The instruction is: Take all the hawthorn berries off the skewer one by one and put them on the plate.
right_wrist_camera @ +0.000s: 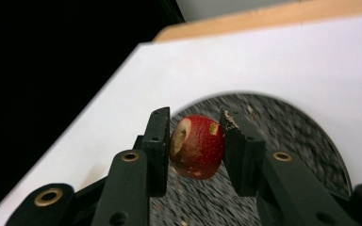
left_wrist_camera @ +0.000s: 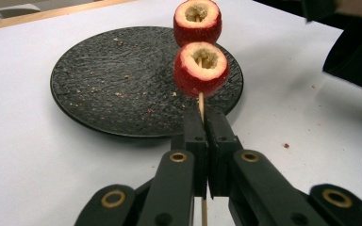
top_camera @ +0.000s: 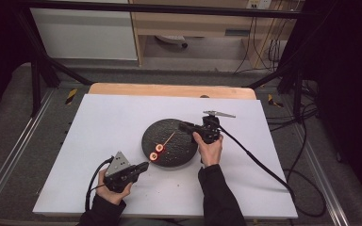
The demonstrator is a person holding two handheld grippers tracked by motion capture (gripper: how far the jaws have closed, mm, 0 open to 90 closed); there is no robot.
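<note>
Your left gripper (left_wrist_camera: pixel 201 123) clamps a skewer (left_wrist_camera: pixel 201 101) carrying two red fruits (left_wrist_camera: pixel 201 69) above the plate (left_wrist_camera: pixel 108 80); your right gripper (right_wrist_camera: pixel 195 136) squeezes a third fruit (right_wrist_camera: pixel 198 146).

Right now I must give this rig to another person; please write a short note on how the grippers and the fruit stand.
Left gripper: shut on the skewer, held over the near edge of the plate.
Right gripper: shut on a third red fruit, over the far right side of the plate.
Done: two cored red fruits sit on the skewer, one behind the other; its far, pointed end is bare.
Left: probably push the third fruit onto the bare end, then lay the skewer down. Crumbs lie on the plate and table.
</note>
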